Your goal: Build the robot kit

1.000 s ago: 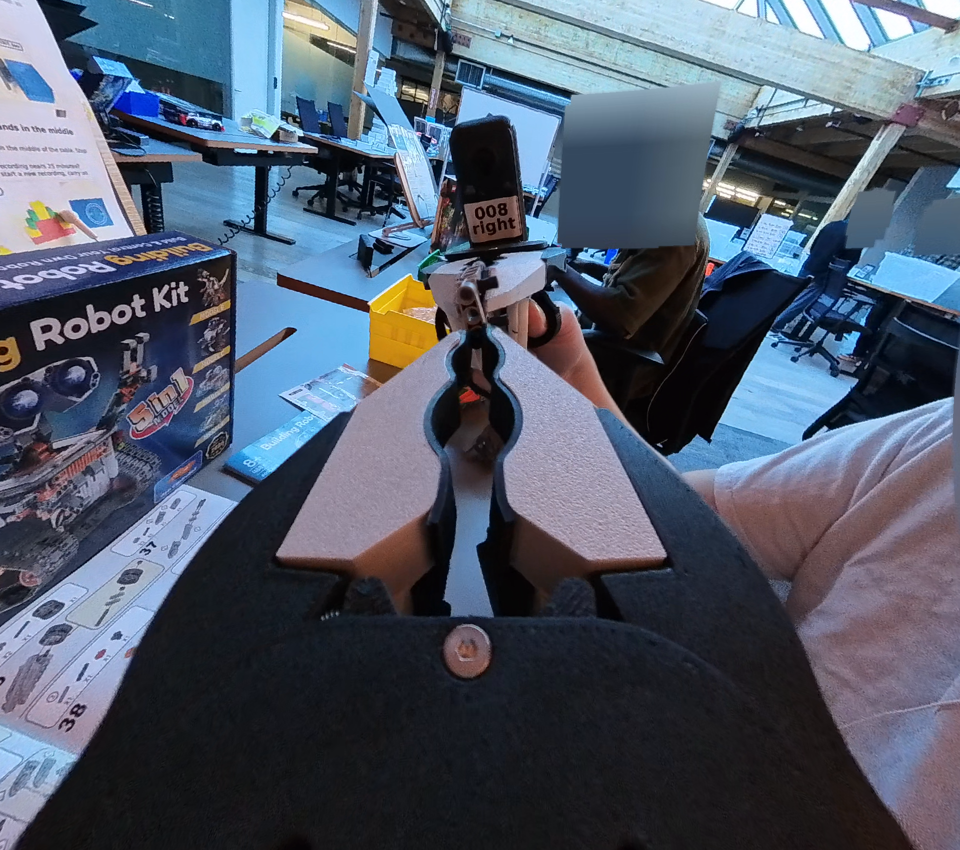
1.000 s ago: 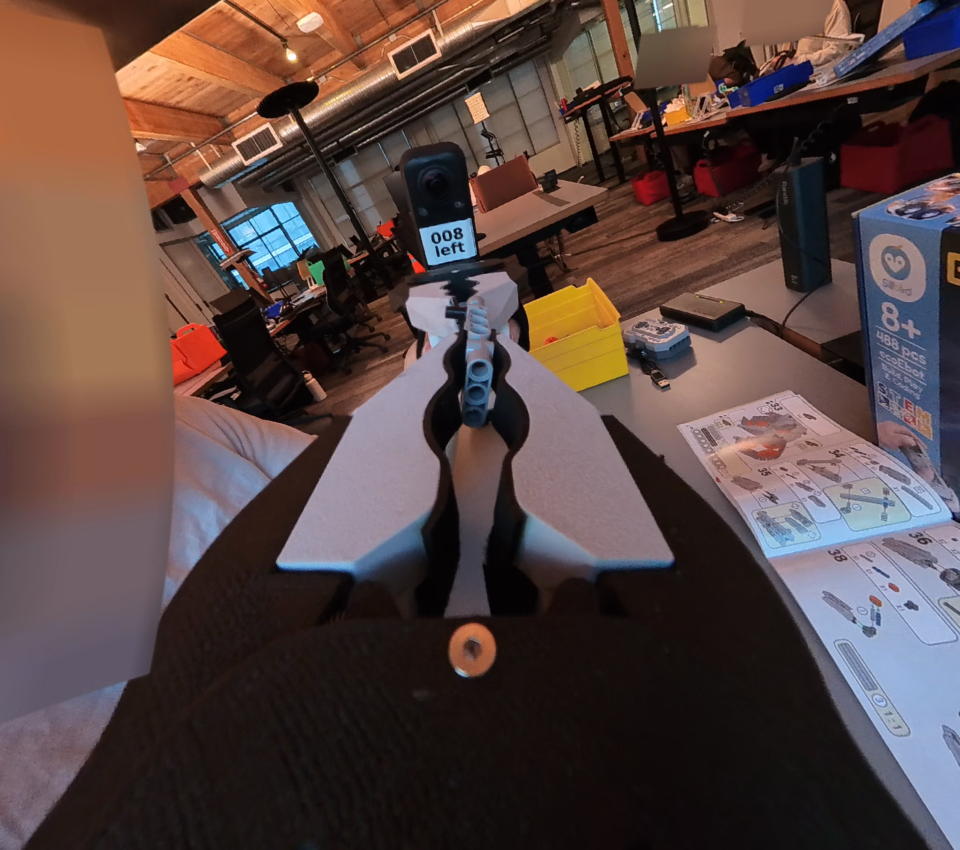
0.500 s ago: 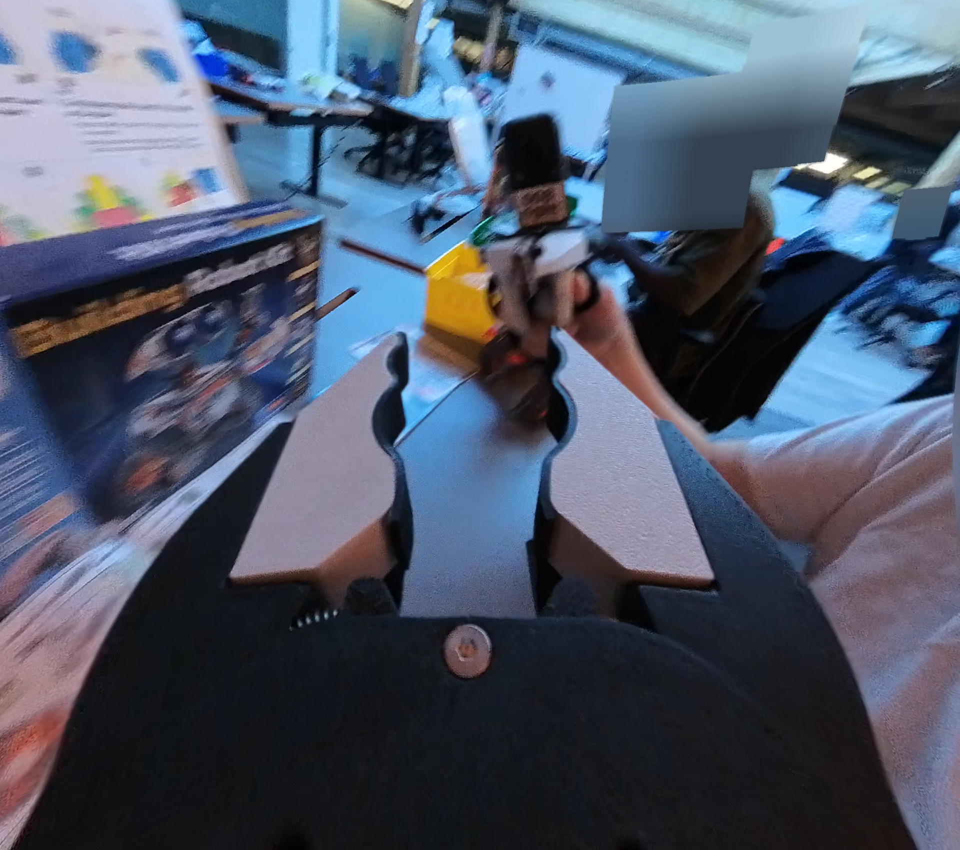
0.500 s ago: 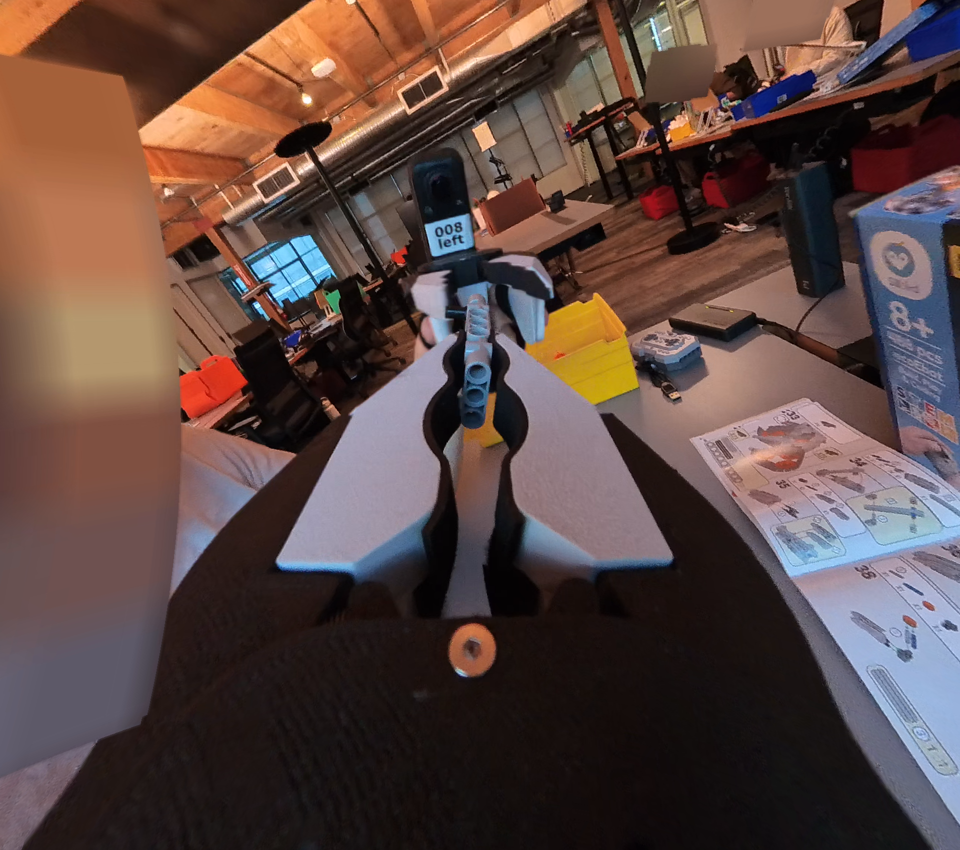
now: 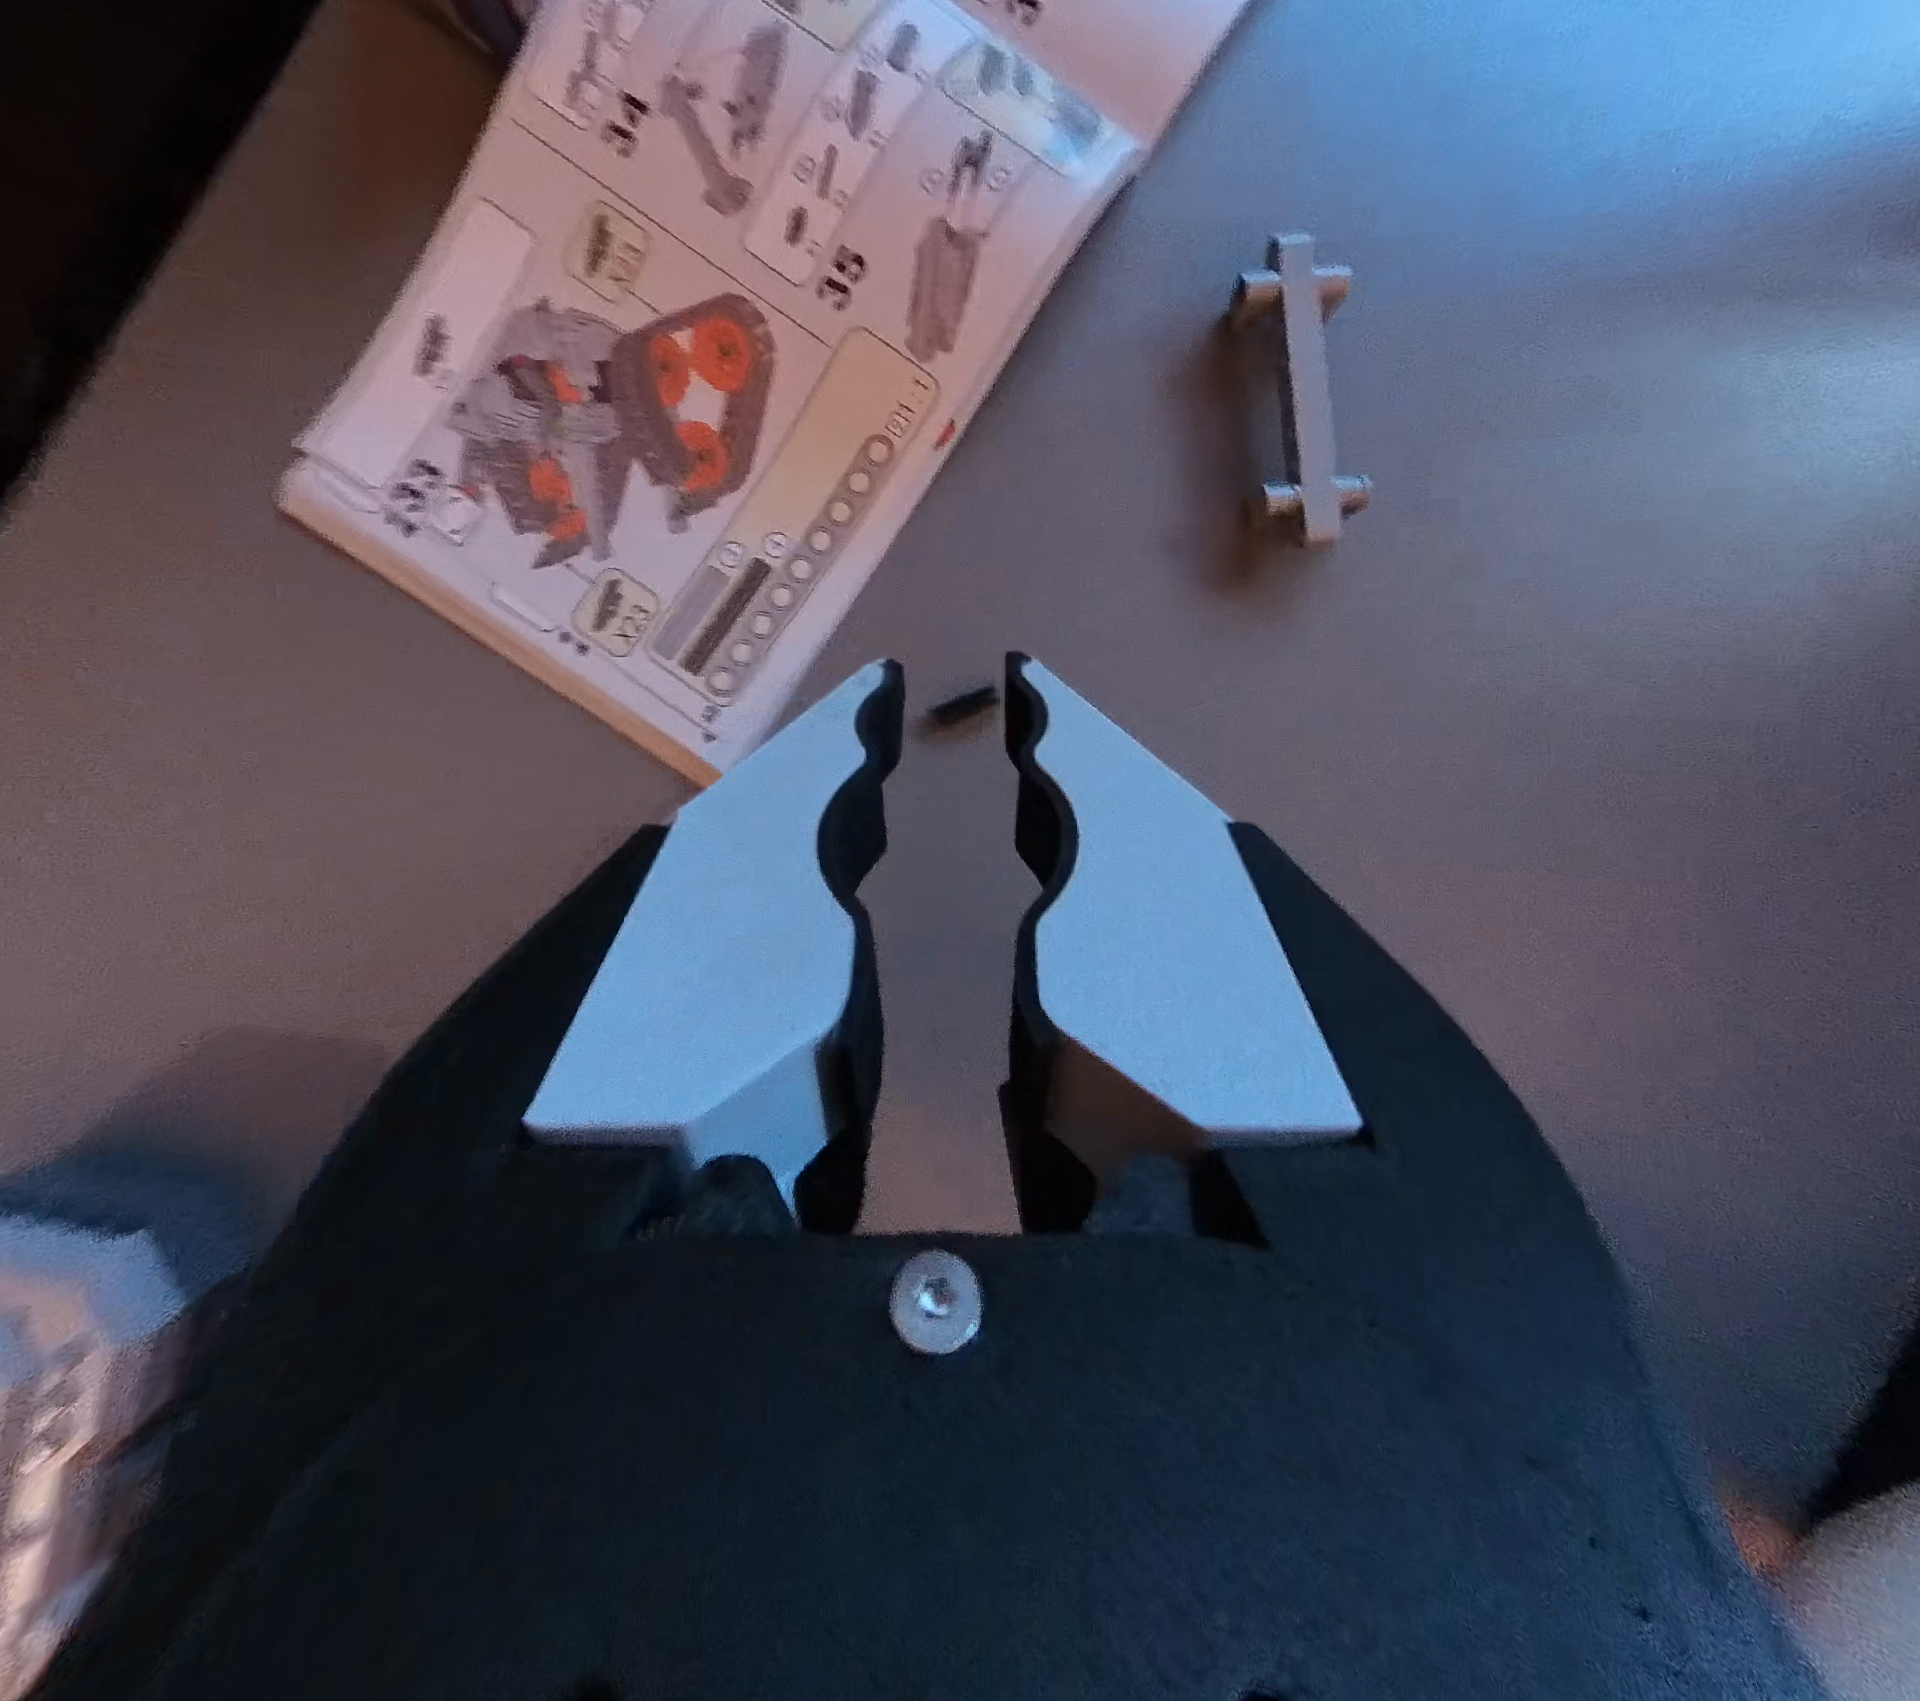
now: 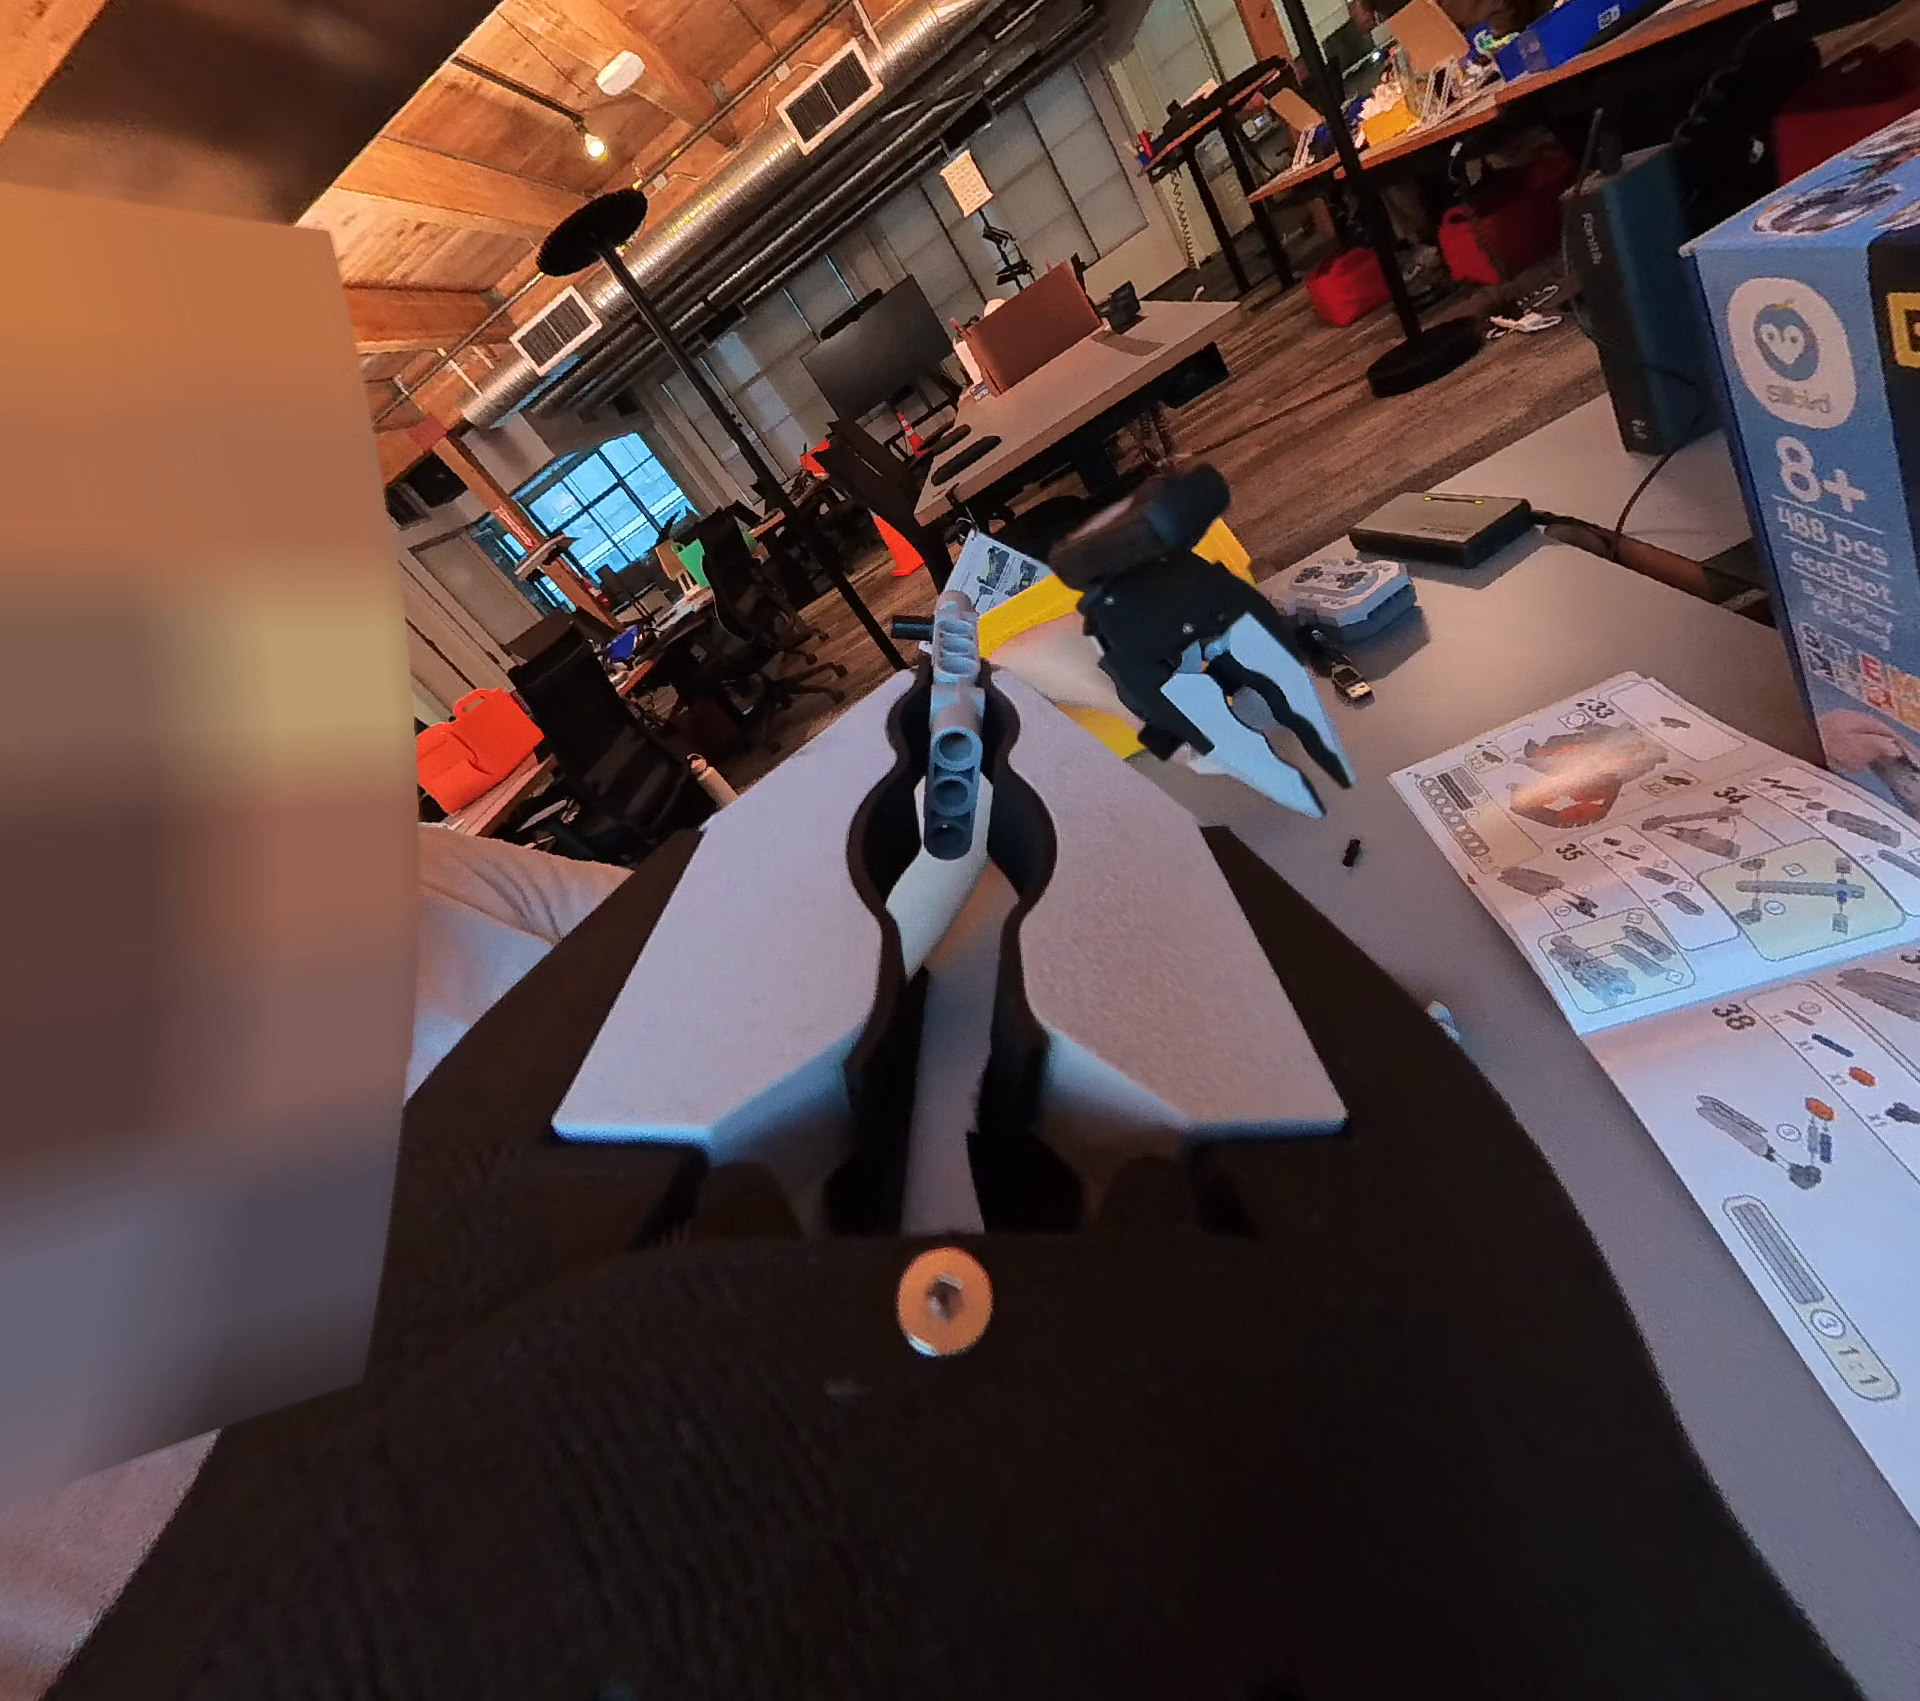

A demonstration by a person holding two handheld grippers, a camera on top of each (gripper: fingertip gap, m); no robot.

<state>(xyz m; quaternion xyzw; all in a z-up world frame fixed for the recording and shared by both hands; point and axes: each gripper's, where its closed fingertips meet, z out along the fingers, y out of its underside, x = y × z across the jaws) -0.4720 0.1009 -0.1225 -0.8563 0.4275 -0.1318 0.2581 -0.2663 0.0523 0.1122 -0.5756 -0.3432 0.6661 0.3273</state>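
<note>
Left gripper (image 5: pixel 951 683) hangs nose-down over the grey bench (image 5: pixel 1558 716) with its jaws parted and nothing between them; a tiny black pin (image 5: pixel 960 706) lies on the bench surface right under the gap at the tips. I read that pin as light, rigid and smooth, so it would likely roll or skid if nudged from one side. I would take it across its short barrel with both tips at once, low to the bench.

Right gripper (image 6: pixel 956 695) is clenched on a grey perforated beam (image 6: pixel 951 758), which stands up out of the tips with another short black pin (image 6: pixel 910 628) sticking sideways from its top end. The beam looks stiff, hard plastic, light, and a bit slick; it sits slightly tilted in the scalloped notch, so I judge the hold secure but not square.

Looking down, the left wrist view gives me what the right cannot: the pin's exact place between the tips, a small grey frame piece (image 5: pixel 1297 394) lying apart toward the far right of the bench, and the open instruction booklet (image 5: pixel 727 280) just beside the left fingertip.

From the right wrist view I get the side picture instead: the left gripper (image 6: pixel 1320 794) hovers above the pin (image 6: pixel 1351 851), not touching it. It also shows a blue kit box (image 6: pixel 1808 508) at the bench's right edge and a yellow bin (image 6: pixel 1039 612) behind.
</note>
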